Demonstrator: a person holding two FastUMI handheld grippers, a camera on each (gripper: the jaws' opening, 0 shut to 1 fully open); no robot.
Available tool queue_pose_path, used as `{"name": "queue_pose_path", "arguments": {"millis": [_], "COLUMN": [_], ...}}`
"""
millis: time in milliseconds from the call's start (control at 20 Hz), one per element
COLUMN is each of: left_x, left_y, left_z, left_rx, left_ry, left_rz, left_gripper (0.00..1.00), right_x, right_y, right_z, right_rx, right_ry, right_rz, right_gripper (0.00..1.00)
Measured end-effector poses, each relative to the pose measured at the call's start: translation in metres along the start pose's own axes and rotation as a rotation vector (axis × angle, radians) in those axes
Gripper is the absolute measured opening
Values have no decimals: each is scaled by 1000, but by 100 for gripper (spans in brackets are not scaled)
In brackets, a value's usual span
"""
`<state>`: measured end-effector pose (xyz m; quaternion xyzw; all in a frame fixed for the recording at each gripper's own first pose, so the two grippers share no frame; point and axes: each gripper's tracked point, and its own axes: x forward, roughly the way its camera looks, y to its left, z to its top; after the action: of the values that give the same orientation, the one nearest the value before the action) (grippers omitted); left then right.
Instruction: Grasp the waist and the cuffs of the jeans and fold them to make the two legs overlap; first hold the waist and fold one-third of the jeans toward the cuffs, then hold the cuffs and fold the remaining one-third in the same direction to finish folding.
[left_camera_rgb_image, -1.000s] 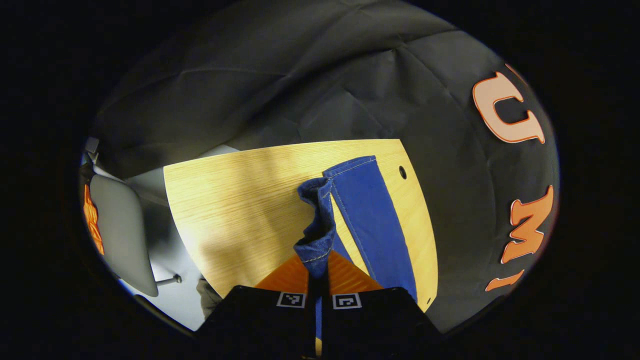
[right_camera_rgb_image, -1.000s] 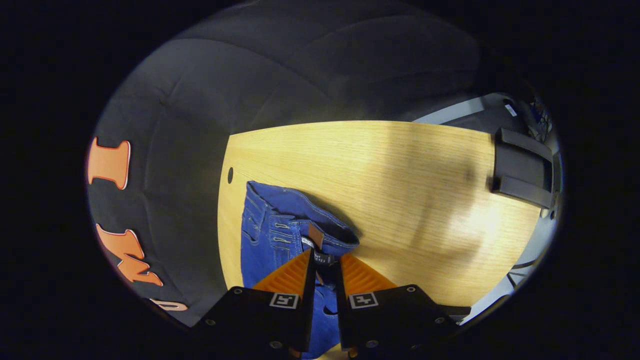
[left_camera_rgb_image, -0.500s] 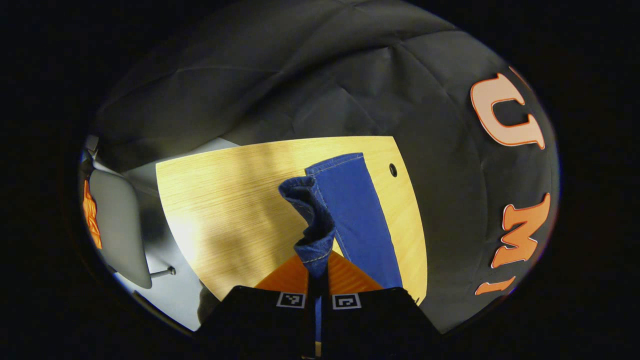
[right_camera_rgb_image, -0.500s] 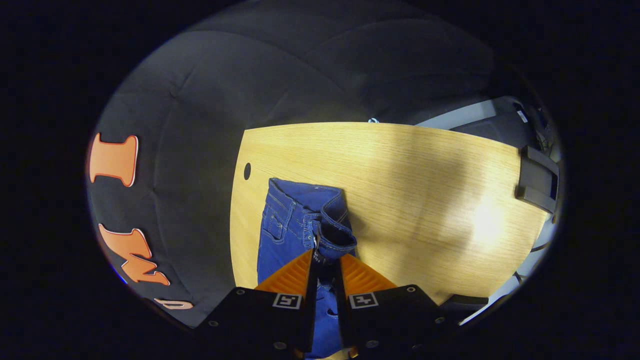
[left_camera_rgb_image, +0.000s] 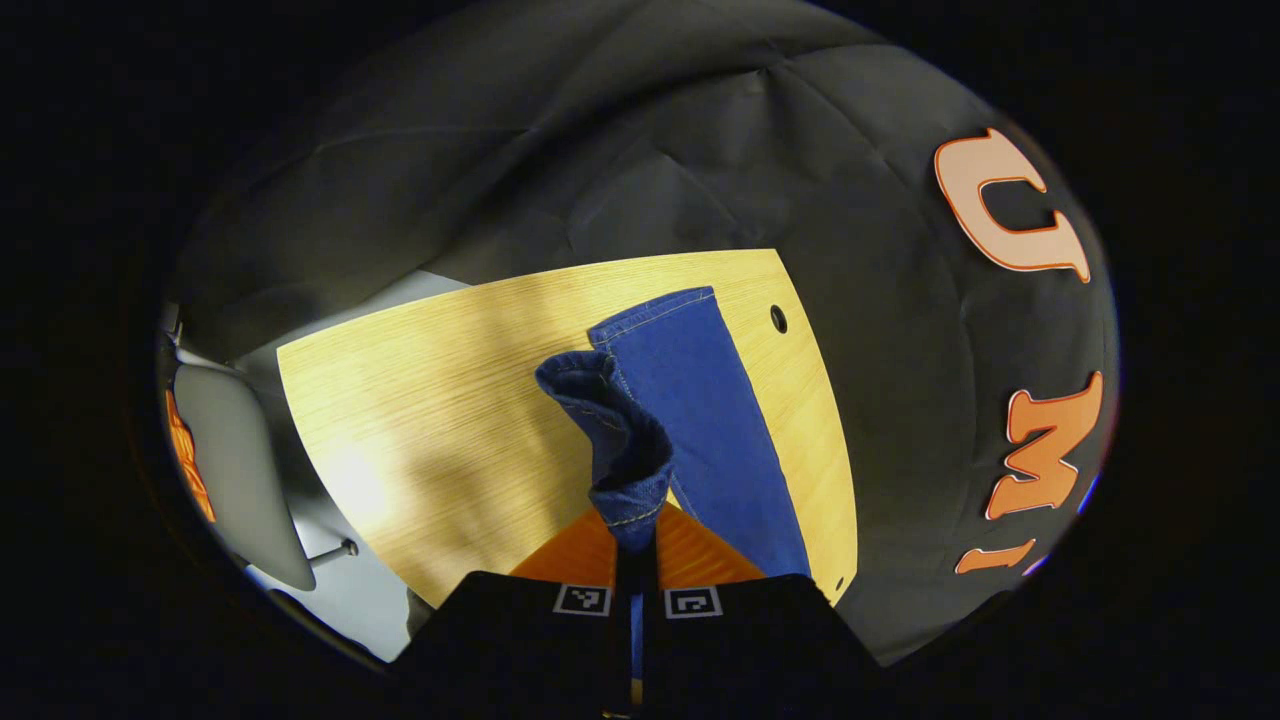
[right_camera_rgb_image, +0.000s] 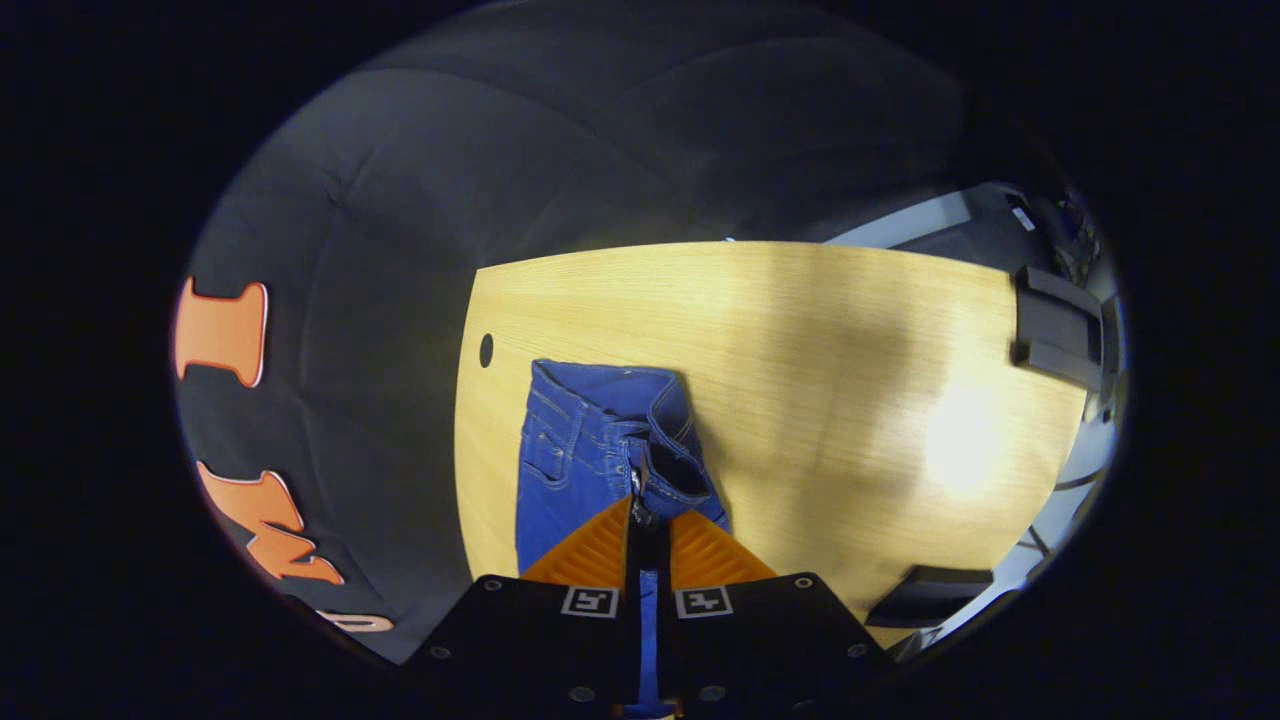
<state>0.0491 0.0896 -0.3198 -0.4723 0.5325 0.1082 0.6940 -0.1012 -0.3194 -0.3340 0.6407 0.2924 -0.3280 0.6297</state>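
Both grippers' bodies hide where the jeans run below the fingers. The left gripper pinches a cuff lifted above the table. The right gripper is clamped on the waist.

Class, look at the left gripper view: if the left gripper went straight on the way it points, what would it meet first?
The left gripper, shut on a jeans cuff, points down at the wooden table. It would probably meet the tabletop beside the flat jeans leg; depth is unclear.

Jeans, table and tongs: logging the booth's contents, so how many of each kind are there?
Jeans: 1
Wooden table: 1
Tongs: 2, left and right, each shut on the jeans
Total: 4
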Motion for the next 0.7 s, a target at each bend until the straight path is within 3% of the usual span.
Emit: {"name": "queue_pose_path", "arguments": {"millis": [150,450,700], "left_x": [-1,21,54], "left_y": [-23,-48,-79], "left_z": [13,59,84], "left_rx": [-41,-131,-213], "left_ry": [21,43,103], "left_rz": [-14,76,85], "left_gripper": [5,5,6], "right_x": [2,31,65], "right_y": [32,82,124], "right_z": [-1,4,24], "right_rx": [12,14,84], "right_ry": [-5,12,2], "right_rz": [14,-34,-44], "right_gripper": [7,7,7]}}
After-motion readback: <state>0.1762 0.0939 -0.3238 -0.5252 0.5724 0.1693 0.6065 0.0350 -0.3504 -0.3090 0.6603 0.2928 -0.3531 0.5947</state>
